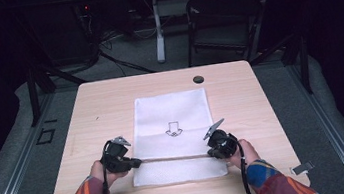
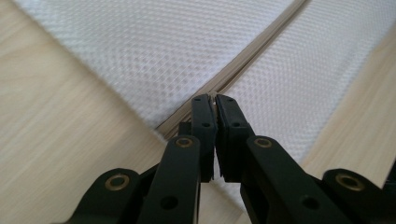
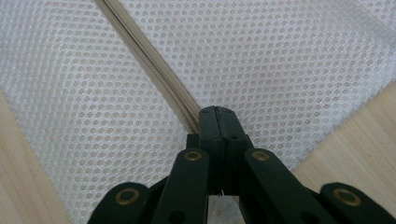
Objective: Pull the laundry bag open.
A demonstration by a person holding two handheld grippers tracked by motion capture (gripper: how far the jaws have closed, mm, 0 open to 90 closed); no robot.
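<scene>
Bag: white mesh bag (image 1: pixel 174 127) flat at tabletop (image 1: pixel 96 112) centre, zipper (image 1: pixel 175 157) toward 6 o'clock.
Left tongs (image 1: pixel 136 163): clenched on zipper's 9 o'clock end.
Right tongs (image 1: pixel 211 153): clenched on 3 o'clock end.
Progress: both ends gripped; whether zipper is open or closed, cannot tell.

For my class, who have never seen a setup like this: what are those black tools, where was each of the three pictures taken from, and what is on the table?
A person holds a hand tool in each hand: the left gripper and the right gripper, each with two black jaws that pinch like tongs. No robot arm is involved.

The wide picture comes from a camera above the person, looking down on the table. The two close-ups come from small cameras riding on the grippers, looking along their jaws.

On the table lies a white mesh bag with a printed arrow and a beige zipper running across it near the person. A small dark disc sits at the far edge.

Both grippers are shut at the zipper, one at each end; exactly what they pinch is hard to tell.
</scene>
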